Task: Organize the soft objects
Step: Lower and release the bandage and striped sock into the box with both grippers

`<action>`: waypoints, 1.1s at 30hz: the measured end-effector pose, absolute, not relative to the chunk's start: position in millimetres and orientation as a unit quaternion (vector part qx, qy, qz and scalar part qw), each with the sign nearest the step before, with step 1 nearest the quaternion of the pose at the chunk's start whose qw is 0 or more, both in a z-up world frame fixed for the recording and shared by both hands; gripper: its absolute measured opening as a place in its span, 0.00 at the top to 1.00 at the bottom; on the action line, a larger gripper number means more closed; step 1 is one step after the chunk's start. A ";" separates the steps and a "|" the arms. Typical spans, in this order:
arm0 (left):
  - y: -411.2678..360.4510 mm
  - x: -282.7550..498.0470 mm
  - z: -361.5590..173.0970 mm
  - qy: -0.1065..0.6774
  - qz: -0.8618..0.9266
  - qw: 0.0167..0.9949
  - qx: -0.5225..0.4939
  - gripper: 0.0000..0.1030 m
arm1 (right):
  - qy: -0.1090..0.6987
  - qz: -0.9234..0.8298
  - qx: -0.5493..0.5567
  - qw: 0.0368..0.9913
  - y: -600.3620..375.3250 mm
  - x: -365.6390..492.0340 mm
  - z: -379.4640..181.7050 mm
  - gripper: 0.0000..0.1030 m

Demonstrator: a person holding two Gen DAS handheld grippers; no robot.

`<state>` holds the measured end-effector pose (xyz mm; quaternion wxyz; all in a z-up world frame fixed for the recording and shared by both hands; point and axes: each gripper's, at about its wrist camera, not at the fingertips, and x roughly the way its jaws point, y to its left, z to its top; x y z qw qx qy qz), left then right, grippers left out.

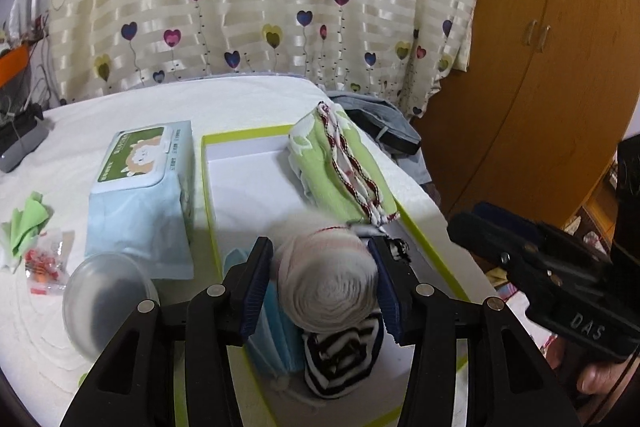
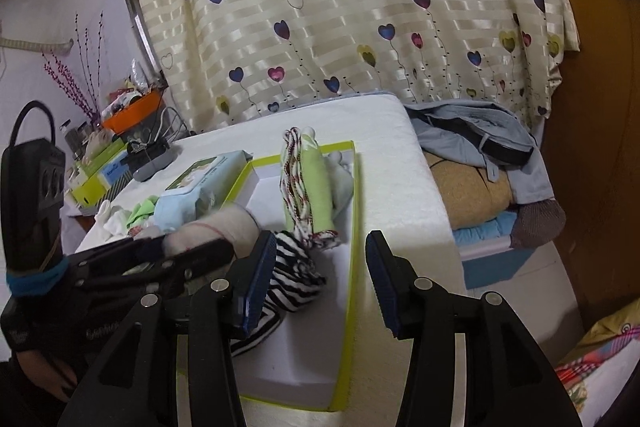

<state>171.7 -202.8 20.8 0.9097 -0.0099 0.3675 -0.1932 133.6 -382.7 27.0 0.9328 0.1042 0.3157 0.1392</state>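
Note:
A white rolled cloth (image 1: 326, 279) lies between the pads of my left gripper (image 1: 320, 283), its spiral end facing the camera. It touches the right pad, and a thin gap shows at the left pad. It sits over a black-and-white striped cloth (image 1: 340, 351) and blue face masks (image 1: 272, 331) in the green-rimmed white box (image 1: 206, 187). A folded green towel with red-and-white trim (image 1: 340, 171) lies along the box's far right side. My right gripper (image 2: 320, 283) is open and empty above the box's right rim (image 2: 352, 227), beside the striped cloth (image 2: 292, 275).
A wet-wipes pack (image 1: 140, 187) lies left of the box, with a clear plastic dome (image 1: 104, 295), a green cloth (image 1: 28, 223) and a sweets bag (image 1: 44, 263) nearer the table's left. Clothes (image 2: 472, 131) are piled past the table's right edge, before a wooden wardrobe (image 1: 540, 67).

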 end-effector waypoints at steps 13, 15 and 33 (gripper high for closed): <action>-192.1 150.3 36.8 0.357 -0.210 0.910 -0.023 0.54 | 0.312 0.130 0.106 0.935 -377.0 116.7 34.5 0.53; -189.8 142.2 42.0 0.348 -0.214 0.913 -0.021 0.54 | 0.308 0.126 0.106 0.937 -375.7 110.4 38.2 0.53; -156.2 87.1 68.8 0.312 -0.225 0.923 -0.028 0.54 | 0.259 0.117 0.071 0.956 -343.2 58.3 70.5 0.54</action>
